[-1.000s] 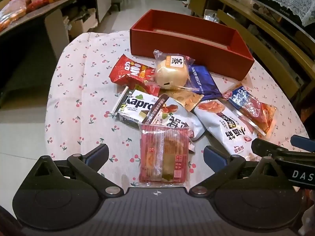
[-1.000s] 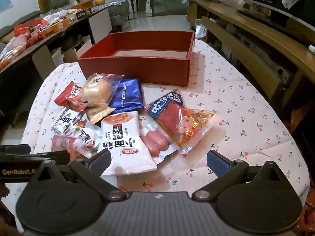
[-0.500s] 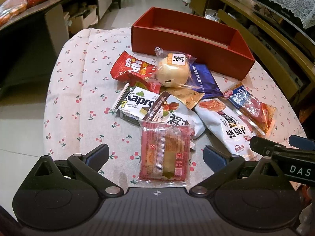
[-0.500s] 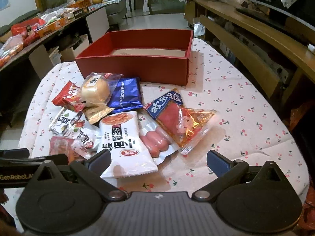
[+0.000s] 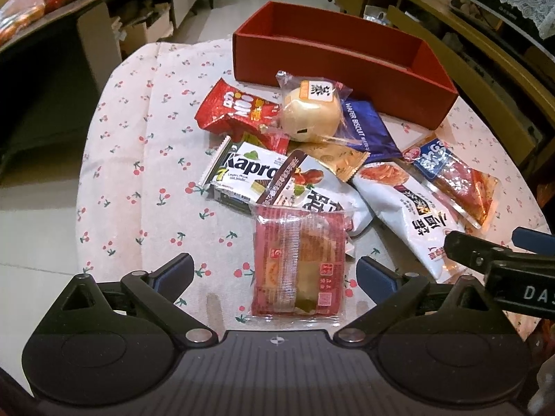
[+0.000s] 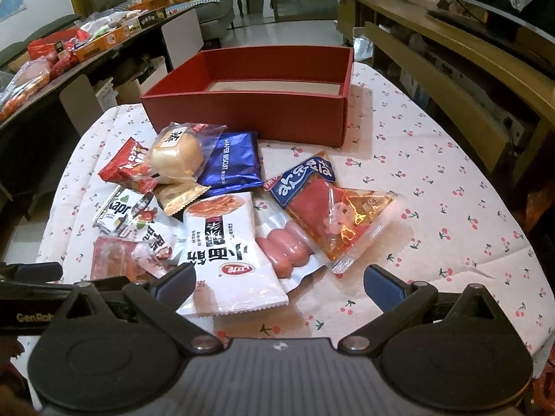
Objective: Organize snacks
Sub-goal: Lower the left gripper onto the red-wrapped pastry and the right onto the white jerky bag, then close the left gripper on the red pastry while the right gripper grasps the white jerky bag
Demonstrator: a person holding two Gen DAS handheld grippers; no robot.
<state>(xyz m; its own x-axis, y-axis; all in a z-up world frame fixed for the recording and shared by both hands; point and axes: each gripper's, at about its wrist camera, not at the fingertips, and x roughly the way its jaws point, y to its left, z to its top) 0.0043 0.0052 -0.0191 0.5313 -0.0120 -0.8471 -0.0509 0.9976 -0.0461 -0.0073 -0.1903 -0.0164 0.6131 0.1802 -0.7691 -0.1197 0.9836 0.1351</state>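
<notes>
Your left gripper (image 5: 274, 275) hangs with its jaws spread wide and nothing between them, straddling the clear pink pastry packet (image 5: 300, 265) that lies nearest you on the cherry-print tablecloth (image 5: 138, 145), a line-up that reads as the setting for a first pick. Your right gripper (image 6: 279, 280) is likewise agape and empty, poised low over the near end of the white noodle-snack bag (image 6: 225, 249) and the clear pack of pink sausages (image 6: 288, 246). The snacks sit heaped loosely in the middle of the table, several overlapping, which suggests they were tipped out for sorting, not laid down singly. Behind them stands one red box (image 6: 249, 111), its front wall just beside the heap, and the part of its floor that shows is bare; it appears to be the place they are meant to go. Count ten packets in all, one of each: the pink pastry, the white noodle bag, the sausages, a blue-topped pouch of red meat strips (image 6: 333, 204), a blue wafer biscuit pack (image 6: 236, 164), a round bun in clear wrap (image 6: 178, 152) resting on a red crisp bag (image 6: 125, 170), a small gold sachet (image 6: 177, 197), a white Kapro wafer pack (image 5: 242, 173) and a white bag printed with red dates (image 5: 322, 201). Nothing has yet gone into the box.
</notes>
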